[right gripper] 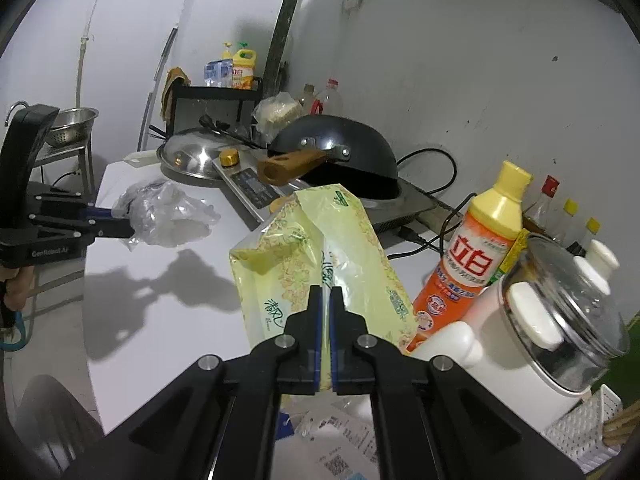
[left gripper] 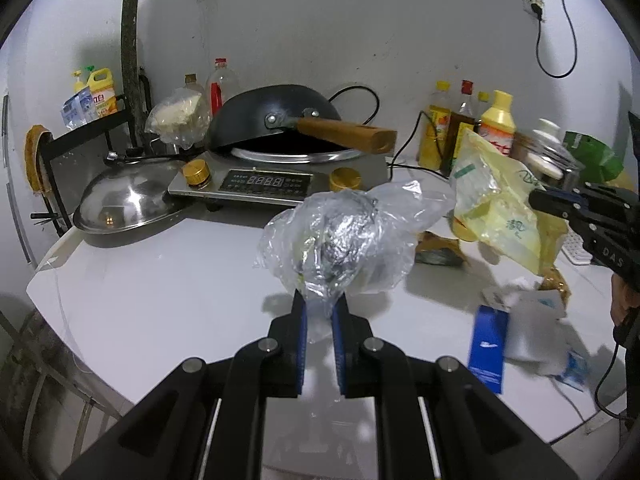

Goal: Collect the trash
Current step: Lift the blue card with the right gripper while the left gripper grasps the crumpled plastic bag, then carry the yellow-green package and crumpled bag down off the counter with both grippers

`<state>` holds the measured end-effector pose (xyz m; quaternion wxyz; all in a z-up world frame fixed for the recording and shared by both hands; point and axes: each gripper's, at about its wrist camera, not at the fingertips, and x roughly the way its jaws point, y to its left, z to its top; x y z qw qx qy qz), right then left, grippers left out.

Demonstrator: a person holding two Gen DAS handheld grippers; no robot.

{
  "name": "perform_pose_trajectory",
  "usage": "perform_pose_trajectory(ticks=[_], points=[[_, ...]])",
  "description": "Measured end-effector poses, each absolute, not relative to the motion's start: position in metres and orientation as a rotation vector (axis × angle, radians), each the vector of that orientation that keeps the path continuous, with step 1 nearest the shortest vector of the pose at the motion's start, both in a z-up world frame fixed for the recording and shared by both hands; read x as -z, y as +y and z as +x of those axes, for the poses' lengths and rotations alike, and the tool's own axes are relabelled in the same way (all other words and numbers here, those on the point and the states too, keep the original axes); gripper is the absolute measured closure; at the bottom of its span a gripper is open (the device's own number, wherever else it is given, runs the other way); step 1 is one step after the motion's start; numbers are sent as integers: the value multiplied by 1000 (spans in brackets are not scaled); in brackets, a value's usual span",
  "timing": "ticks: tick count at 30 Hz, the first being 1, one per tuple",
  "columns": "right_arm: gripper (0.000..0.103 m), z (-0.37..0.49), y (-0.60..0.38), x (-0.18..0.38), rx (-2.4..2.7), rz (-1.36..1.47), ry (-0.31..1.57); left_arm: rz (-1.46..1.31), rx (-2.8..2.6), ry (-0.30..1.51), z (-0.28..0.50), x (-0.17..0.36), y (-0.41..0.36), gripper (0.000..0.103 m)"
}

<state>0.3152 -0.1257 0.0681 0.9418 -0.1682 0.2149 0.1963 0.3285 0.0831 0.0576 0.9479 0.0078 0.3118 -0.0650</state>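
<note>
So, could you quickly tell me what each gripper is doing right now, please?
Left gripper: shut on the crumpled clear plastic bag, lifted off the counter.
Right gripper: shut on the yellow tissue pack.

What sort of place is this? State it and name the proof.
Probably a small home kitchen: an induction cooker bearing a tilted black wok, a steel lid beside it, and condiment bottles along the wall.

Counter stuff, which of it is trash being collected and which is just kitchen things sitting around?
Trash being collected:
- clear plastic bag, pinched in the left gripper
- yellow tissue wrapper, pinched in the right gripper
- blue box and white paper scraps, likely next

Just lying about:
- wok
- induction cooker
- steel lid
- orange detergent bottle
- white pot
</note>
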Motion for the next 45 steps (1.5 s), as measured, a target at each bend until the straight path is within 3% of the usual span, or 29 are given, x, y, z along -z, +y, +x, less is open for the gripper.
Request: perform_pose_trajectory(ticks=[17,45], points=[[100,239,-131,-86,-433,-348,401,22,153,602,255,-70,61,92],[100,154,-147,-47,-492,-347,434,-6,129,640,162,-34,42,92]])
